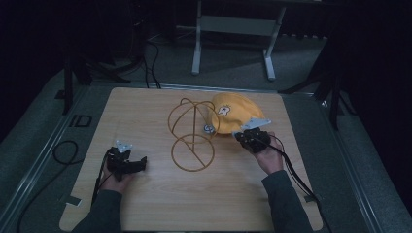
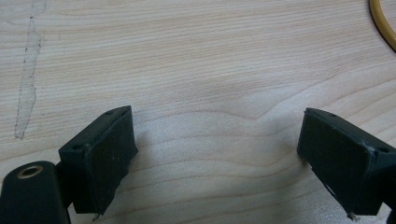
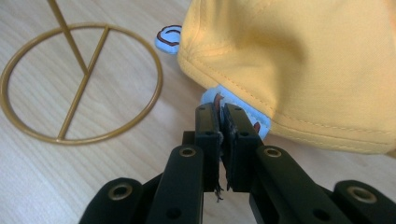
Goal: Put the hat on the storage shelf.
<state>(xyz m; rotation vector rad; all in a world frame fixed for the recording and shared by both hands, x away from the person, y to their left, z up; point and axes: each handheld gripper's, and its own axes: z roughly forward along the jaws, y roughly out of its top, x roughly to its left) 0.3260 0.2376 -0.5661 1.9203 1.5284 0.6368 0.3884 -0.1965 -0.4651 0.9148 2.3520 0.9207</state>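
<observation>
**A:** Where is the soft yellow fabric cap (image 1: pixel 234 113) with the small cartoon patch?

**B:** It sits at the right side of the gold wire hat stand (image 1: pixel 192 136), with its left edge against the stand's domed wire top. In the high view its crown bulges up and toward the far edge of the light wooden tabletop (image 1: pixel 145 204).

**A:** And the right tool (image 3: pixel 222 122)?

**B:** Its two black jaws are pressed together on a pale blue tag (image 3: pixel 233 105) at the cap's lower rim. In the right gripper view the tag shows between the pads, with the yellow stitched hem just above them. That tool is to the right of the stand, on the near side of the cap.

**A:** What about the stand's base?

**B:** It is a flat gold ring crossed by a straight bar, lying on the tabletop. A thin rod rises from it to the rounded wire cage. A second pale blue tab (image 3: pixel 168 36) peeks out at the cap's edge, just beside the ring.

**A:** And the left tool (image 1: pixel 130 162)?

**B:** It is well to the left of the stand, low over the bare wood. In the left gripper view its jaws stand wide apart with nothing but wood grain between them. A curved piece of the stand's ring shows at the top right corner of that view.
</observation>
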